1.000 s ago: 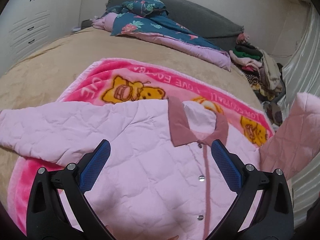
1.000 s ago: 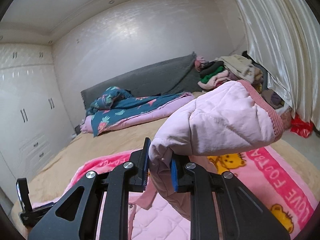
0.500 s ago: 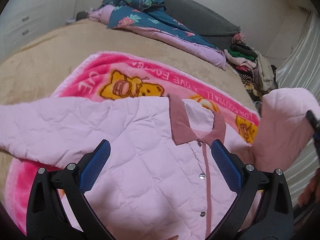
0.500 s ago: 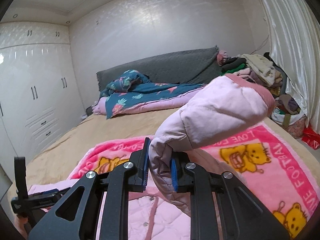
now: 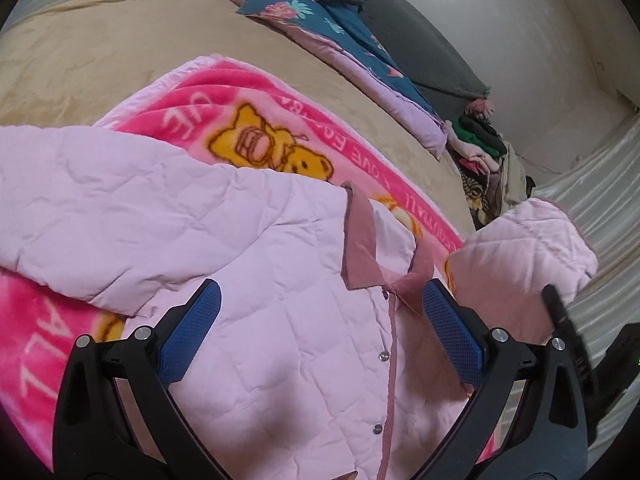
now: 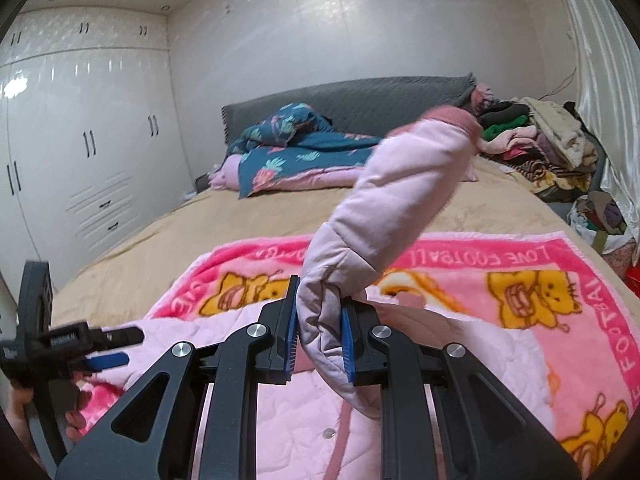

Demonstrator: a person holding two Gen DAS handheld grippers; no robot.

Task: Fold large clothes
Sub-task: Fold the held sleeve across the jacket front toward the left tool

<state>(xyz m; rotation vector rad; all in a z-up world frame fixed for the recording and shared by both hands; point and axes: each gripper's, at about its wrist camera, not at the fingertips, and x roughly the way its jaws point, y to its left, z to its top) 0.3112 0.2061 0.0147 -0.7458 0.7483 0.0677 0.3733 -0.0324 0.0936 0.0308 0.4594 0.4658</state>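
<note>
On the bed [image 6: 280,216] a pink jacket [image 5: 248,320] lies on the blanket [image 6: 520,264]. The right gripper [image 6: 320,344] pinches its sleeve [image 6: 400,200] in the air; the left gripper [image 5: 320,336] is open above the chest. The sleeve could slip out and land crooked, because the padding is thick.

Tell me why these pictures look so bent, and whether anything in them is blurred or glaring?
Left wrist view: fisheye lens curves the bed, corners go black, the bear blanket looks soft. Right wrist view: the wardrobe bows and carries bright glare, the wall shines, and the lifted pink sleeve is slightly smeared.
</note>
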